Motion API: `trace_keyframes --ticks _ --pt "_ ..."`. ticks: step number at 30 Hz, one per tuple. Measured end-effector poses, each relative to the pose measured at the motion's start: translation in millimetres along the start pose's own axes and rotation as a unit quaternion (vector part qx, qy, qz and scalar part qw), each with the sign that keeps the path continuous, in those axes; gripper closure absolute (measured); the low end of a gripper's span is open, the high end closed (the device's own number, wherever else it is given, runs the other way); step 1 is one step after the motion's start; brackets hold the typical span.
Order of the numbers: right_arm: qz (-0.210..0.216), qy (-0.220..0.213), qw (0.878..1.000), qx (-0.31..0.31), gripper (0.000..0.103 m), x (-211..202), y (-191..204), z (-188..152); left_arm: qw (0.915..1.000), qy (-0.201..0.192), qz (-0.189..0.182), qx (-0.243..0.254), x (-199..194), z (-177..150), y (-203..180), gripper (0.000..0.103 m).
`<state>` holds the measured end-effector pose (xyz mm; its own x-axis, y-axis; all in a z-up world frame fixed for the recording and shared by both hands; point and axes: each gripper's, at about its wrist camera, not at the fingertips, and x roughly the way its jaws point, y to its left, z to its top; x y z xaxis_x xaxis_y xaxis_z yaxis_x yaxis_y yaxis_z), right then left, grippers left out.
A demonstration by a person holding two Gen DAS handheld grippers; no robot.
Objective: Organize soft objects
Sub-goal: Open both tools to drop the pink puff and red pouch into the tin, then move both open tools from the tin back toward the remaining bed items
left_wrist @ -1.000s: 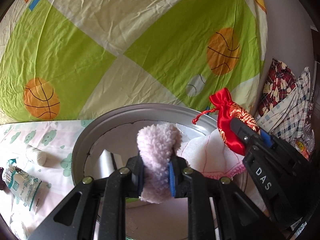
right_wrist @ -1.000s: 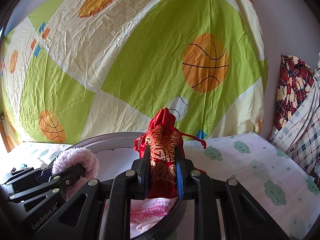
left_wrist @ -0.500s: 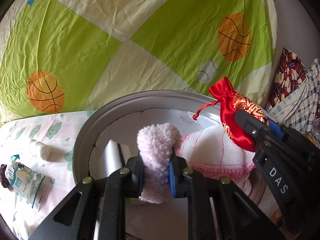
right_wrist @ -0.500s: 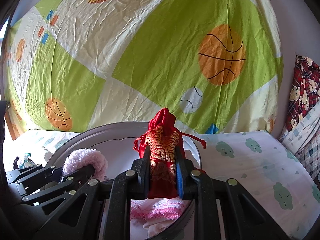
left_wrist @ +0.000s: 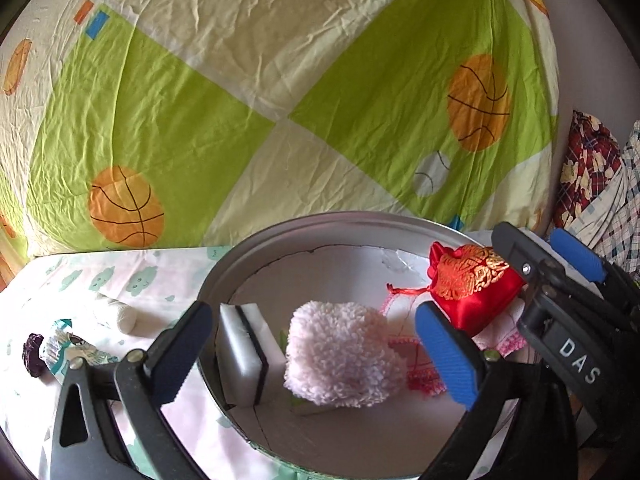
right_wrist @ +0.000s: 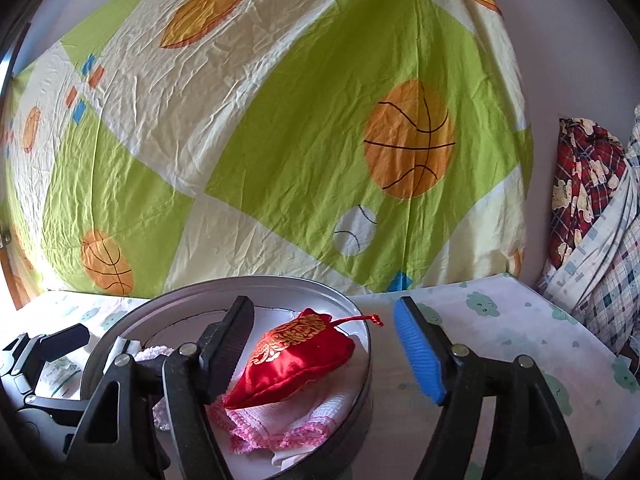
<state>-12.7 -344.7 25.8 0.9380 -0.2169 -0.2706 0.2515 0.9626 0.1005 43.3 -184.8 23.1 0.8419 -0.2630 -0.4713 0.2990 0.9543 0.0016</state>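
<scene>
While both sets of jaws are opening, we have nothing clamped in either one. Our left gripper (left_wrist: pixel 316 344) stands spread wide over the round metal tin (left_wrist: pixel 280 236), and the fluffy pink piece (left_wrist: pixel 344 354) lies loose between its fingers on the tin's white lining, touching neither pad. Just left of it inside the tin, a white sponge with a black layer (left_wrist: pixel 242 354) stands on edge against the wall. Our right gripper (right_wrist: pixel 332 352) is parted too, and the red satin pouch (right_wrist: pixel 296 356) with gold embroidery lies on its side between the fingers, resting on a white cloth with pink trim (right_wrist: pixel 276 424) at the right side of the tin. Its drawstring points toward the far rim. Outside the tin on the left, a small white roll (left_wrist: pixel 116 314) and a printed packet (left_wrist: pixel 74 350) lie on the cloud-patterned sheet (right_wrist: pixel 520 344). Behind everything hangs a green and cream basketball-print cloth (right_wrist: pixel 280 120).
</scene>
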Motion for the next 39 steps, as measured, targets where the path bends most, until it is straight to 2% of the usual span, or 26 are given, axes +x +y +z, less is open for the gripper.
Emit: trace_keyframes --ticks 12,19,25,39 --pt "-0.024 -0.027 0.999 0.04 0.027 -17 -13 0 0.9997 0.001 0.024 -0.004 -8 -10 14 0.0" --pt "-0.033 -0.026 0.997 0.069 0.027 -27 -15 -4 0.9987 -0.003 0.051 0.006 -18 -20 27 0.0" --pt "-0.054 -0.045 0.995 0.077 0.027 -41 -11 -6 0.9986 -0.01 0.051 -0.007 -29 -24 41 0.0" --pt "-0.066 -0.061 0.993 0.082 0.027 -78 4 -15 0.9988 -0.009 0.048 -0.006 -45 -32 53 0.0"
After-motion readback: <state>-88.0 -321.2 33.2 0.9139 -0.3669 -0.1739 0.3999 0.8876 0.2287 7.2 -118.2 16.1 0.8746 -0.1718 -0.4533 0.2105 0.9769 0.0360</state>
